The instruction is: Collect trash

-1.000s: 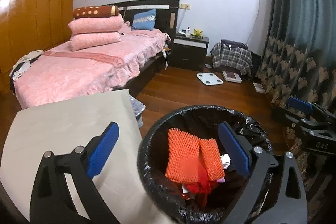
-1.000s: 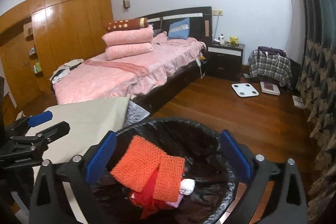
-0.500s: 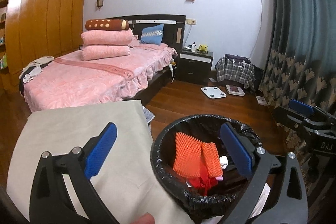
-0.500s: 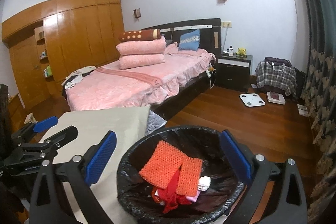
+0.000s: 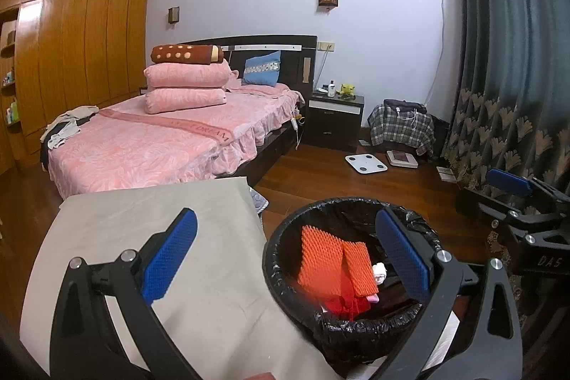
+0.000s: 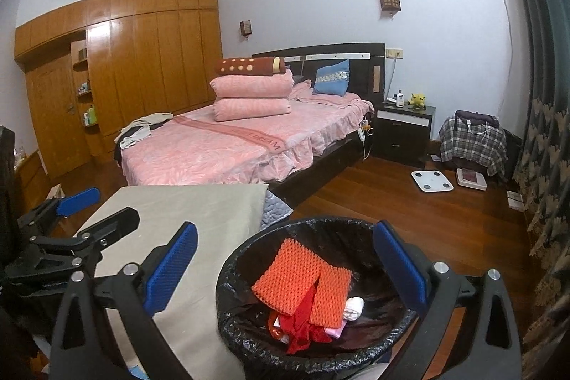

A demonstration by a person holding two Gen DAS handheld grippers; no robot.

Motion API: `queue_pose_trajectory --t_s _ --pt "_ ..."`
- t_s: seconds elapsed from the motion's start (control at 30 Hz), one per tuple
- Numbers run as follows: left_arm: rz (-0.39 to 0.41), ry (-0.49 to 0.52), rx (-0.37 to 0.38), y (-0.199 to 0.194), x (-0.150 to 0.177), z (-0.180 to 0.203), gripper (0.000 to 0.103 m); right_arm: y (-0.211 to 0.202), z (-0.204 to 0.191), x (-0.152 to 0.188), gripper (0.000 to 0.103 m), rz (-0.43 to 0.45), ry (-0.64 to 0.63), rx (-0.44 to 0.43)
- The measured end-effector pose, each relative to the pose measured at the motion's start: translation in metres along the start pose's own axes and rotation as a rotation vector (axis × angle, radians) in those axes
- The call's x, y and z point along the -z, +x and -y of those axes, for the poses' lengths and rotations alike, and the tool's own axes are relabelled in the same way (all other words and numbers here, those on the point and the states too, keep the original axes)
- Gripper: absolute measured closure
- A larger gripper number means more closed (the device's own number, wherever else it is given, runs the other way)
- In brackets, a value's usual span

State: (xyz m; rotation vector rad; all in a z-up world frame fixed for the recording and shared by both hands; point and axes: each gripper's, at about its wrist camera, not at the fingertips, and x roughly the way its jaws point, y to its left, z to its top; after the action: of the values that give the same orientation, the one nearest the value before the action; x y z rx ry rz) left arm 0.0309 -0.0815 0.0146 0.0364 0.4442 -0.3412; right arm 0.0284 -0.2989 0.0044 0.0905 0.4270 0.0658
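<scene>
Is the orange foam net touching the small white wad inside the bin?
Touching. In the right wrist view the orange foam net has its right edge against the white wad inside the bin, no gap showing.

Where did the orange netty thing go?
The orange foam net lies on top of the rubbish inside the black-lined trash bin, low in both views, right of the beige table.

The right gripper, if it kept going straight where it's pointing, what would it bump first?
Probably the trash bin. The open right gripper points at its black-bagged rim, just above the orange foam net inside. Depth is unclear; it might pass over toward the bed.
</scene>
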Motion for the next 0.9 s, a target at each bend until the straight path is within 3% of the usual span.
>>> queue_pose_trajectory --t_s 0.9 --pt "0.013 -0.002 -0.006 -0.0088 -0.0011 -0.0038 0.005 -0.003 -0.0039 0.0007 0.006 0.005 -0.003 -0.003"
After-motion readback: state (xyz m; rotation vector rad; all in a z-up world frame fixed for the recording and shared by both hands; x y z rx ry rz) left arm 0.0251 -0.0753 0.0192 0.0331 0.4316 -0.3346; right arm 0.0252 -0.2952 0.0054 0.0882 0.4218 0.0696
